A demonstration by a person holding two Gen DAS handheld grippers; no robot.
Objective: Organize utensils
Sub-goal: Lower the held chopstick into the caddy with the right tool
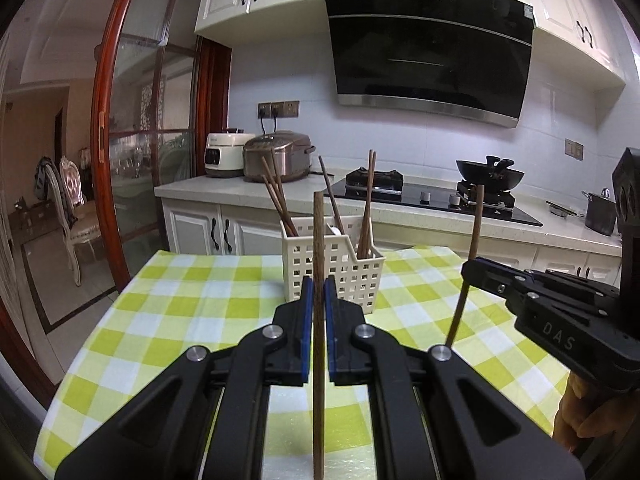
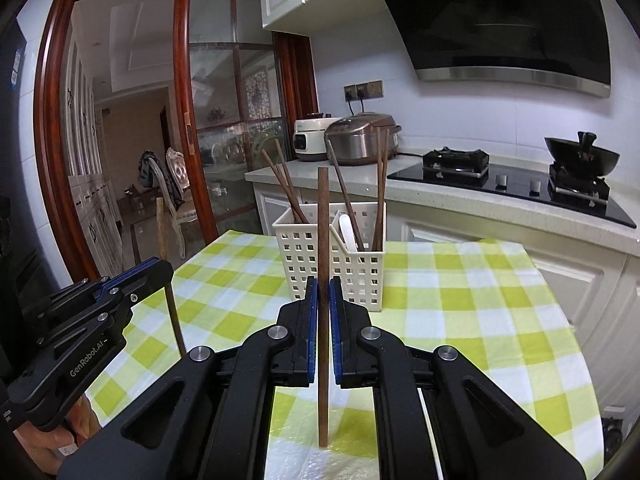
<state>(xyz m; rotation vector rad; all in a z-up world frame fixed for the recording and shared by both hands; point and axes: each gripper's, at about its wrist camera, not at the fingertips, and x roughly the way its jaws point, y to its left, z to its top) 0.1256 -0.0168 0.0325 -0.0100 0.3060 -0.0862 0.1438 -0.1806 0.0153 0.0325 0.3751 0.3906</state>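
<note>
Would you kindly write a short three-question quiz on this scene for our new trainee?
1. True or false: the left gripper and right gripper each hold one wooden chopstick.
2. What colour is the slotted utensil basket?
3. The checked tablecloth is: A) red, B) green and white, C) blue.

Key: 1 true; 2 white; 3 B.

A table (image 1: 224,312) draped in a yellow-green and white checked cloth (image 2: 460,320) stands in front of the kitchen counter. On the cloth, toward the far edge, sits a cream perforated plastic basket (image 1: 340,276) with wooden chopsticks (image 1: 366,208) leaning upright in its compartments. A clear plastic sheet appears to cover the cloth.
</note>
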